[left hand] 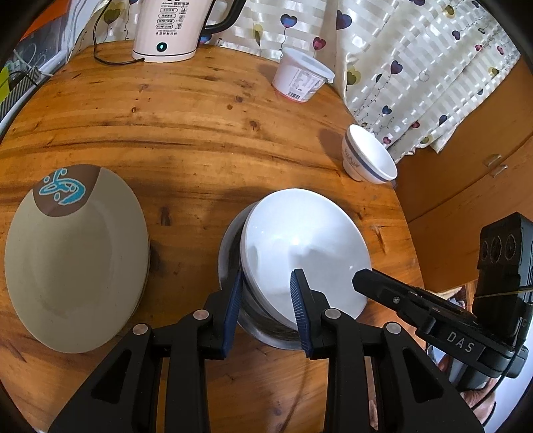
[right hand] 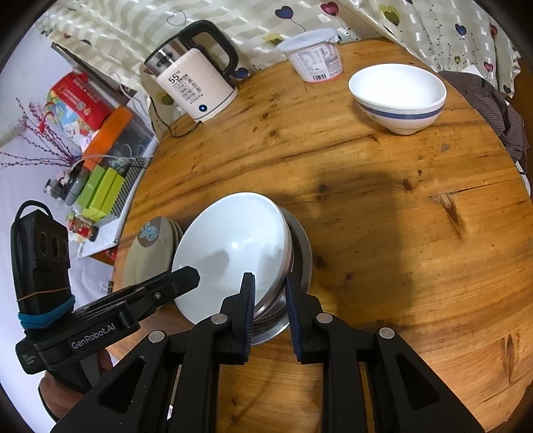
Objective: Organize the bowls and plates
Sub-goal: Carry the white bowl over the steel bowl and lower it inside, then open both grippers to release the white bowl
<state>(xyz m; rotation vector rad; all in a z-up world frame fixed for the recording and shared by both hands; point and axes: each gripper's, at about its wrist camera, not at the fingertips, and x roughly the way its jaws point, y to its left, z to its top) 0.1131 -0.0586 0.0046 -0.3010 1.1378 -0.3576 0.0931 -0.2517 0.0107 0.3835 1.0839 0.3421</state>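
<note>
White ceramic bowl sits tilted inside steel bowl on wooden table, near edge. We pinch its rim with left gripper and, opposite, with right gripper, jaws narrow on rim. We judge glaze slippery, bowl stiff, fragile, rather heavy. Hold at rim. Beige plates beside; striped bowl well apart.

Round wooden table with plates, steel bowl, striped bowl, tub, kettle.
</note>
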